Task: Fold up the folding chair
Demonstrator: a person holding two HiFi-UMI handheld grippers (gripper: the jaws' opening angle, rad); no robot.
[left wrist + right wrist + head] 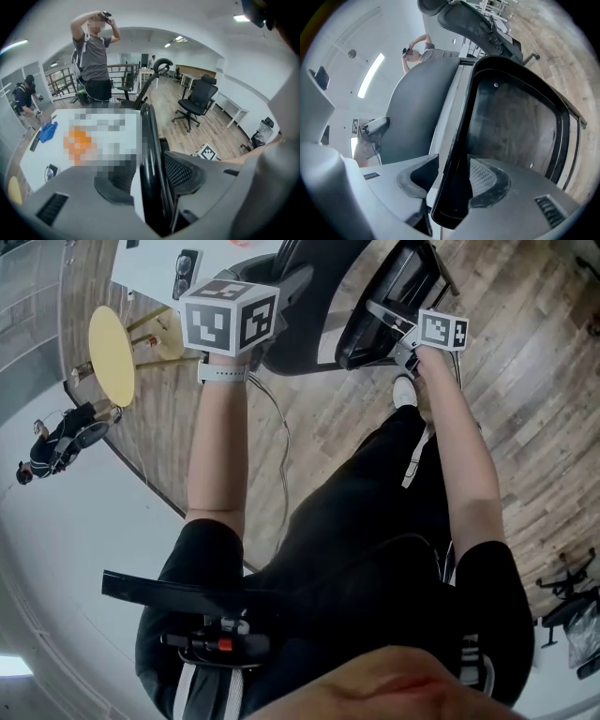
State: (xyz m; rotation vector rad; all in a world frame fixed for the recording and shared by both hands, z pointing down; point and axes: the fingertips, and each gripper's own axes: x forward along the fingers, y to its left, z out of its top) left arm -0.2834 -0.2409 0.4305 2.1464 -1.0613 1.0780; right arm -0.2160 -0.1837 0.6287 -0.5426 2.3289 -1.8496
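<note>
Folding chair: the folding chair (380, 315) stands straight ahead of you, its black-rimmed panel (515, 122) lying close beside a grey curved panel (419, 108).
Where it is: it sits over the wood floor (534, 381) just past your knees, with the corner of the white worktop (150, 268) to its left.
Left gripper: your left gripper (149, 180) straddles a glossy black tube of the chair (151, 140) that runs up and away from you. The jaws stand apart. A pale gap shows between the tube and the left pad, so there is no squeeze on it.
Right gripper: your right gripper (452, 183) has the lower edge of the black-rimmed panel between its jaws. They are parted too. The ribbed pad (485, 180) lies right beside the rim, while the other pad is clear of it.
Your arms: both reach forward in the head view. The left marker cube (230, 320) is by the grey panel and the right marker cube (441, 331) is at the black one.
Worktop: a blue cloth (48, 131) lies on it.
Room: a black office chair (197, 101) stands well apart on the floor. A person (93, 61) stands behind the worktop with arms raised. A round yellow stool (112, 354) sits to your left.
</note>
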